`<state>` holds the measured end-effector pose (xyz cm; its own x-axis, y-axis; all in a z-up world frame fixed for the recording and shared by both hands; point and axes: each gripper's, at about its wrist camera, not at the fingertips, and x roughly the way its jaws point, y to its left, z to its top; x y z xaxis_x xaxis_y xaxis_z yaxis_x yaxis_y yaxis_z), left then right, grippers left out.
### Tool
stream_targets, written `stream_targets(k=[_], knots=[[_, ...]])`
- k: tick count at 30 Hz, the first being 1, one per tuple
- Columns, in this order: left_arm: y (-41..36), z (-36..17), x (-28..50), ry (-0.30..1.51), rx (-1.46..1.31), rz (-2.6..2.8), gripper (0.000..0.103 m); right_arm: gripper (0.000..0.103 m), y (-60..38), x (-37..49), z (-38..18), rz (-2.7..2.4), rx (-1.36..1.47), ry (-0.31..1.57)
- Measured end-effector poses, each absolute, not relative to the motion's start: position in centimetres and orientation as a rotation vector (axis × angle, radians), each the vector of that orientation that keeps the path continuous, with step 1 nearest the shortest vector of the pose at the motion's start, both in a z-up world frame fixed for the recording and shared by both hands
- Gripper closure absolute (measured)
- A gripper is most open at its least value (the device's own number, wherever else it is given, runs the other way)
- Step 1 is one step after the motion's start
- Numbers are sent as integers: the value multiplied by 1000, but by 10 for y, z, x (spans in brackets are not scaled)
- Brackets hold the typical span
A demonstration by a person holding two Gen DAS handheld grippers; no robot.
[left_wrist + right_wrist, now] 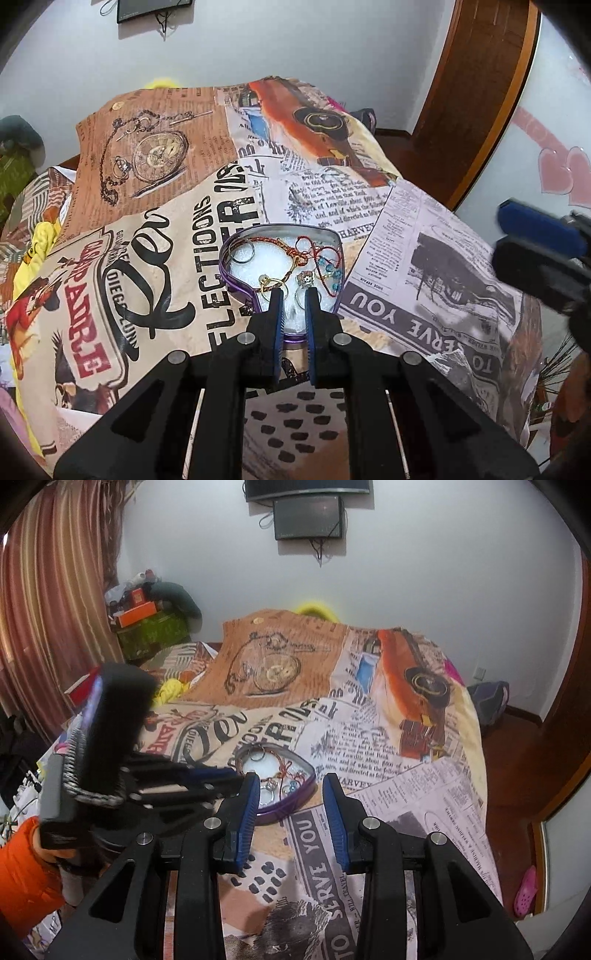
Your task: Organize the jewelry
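Note:
A purple heart-shaped tin (pixel 236 236) with a white lining lies on the printed bedspread. It holds rings, a red cord bracelet (pixel 295 251), blue beads (pixel 332 271) and gold earrings (pixel 271 284). My left gripper (pixel 295 295) hovers over the tin's near end, its jaws a narrow gap apart with a small ring (pixel 301 301) between the tips; I cannot tell if it grips it. My right gripper (pixel 291 786) is open and empty, just in front of the tin (pixel 295 805). The left gripper also shows in the right wrist view (pixel 218 775), reaching into the tin.
The bedspread (pixel 424 258) with newspaper prints covers a bed. A wooden door frame (pixel 480 92) stands at the right. Boxes and a green container (pixel 151 631) sit at the far left by a curtain (pixel 55 627). A pink shoe (pixel 526 895) lies on the floor.

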<state>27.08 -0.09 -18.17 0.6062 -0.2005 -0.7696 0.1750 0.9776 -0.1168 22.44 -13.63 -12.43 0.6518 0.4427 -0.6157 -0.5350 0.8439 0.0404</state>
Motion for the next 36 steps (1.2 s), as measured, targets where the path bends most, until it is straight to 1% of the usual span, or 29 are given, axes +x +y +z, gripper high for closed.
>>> stream_targets(k=[2,4,6,11,13,15,18,21,22,23,24,25,26,28,29,30,31,32,33,34,36], knots=[[-1,-178,268,887,-31,-209,88,71,-136,221,-119,555,-153,641],[0,-171,262,868,-29,-195,78,71,-136,216,-113,554,-152,622],[3,-158,252,830,-35,-180,74,71,-136,211,-105,552,-148,599],[11,-109,216,690,-33,-119,73,71,-139,189,-79,547,-134,512],[15,-91,202,639,-39,-104,67,71,-141,178,-67,543,-125,471],[18,-69,183,571,-49,-88,63,71,-143,164,-53,536,-115,423],[19,-40,154,482,-49,-75,62,71,-147,143,-35,525,-99,355],[15,-15,125,393,-31,-50,56,70,-153,121,-19,521,-77,289],[14,-8,116,366,-29,-44,55,68,-155,115,-15,519,-70,271],[12,-1,105,338,-26,-39,53,60,-157,108,-11,515,-61,249],[12,5,97,317,-23,-36,50,52,-159,102,-7,510,-52,226],[11,11,87,291,-24,-32,45,49,-162,91,-1,503,-40,192],[11,16,76,263,-24,-28,43,46,-164,86,1,500,-33,169],[11,23,62,227,-26,-21,33,44,-167,72,8,492,-20,121],[11,27,52,201,-25,-12,30,41,-168,66,11,486,-16,104],[11,29,44,182,-22,-3,24,34,-168,63,12,480,-12,93],[10,30,41,170,-17,3,16,29,-168,60,13,471,-5,83],[8,31,34,153,-9,10,13,18,-169,56,14,463,5,70],[8,32,29,144,-5,14,9,14,-169,52,14,454,13,57],[7,32,25,141,-5,16,7,14,-169,49,14,443,19,44],[7,31,19,143,-20,15,6,9,-168,47,13,423,19,35]])
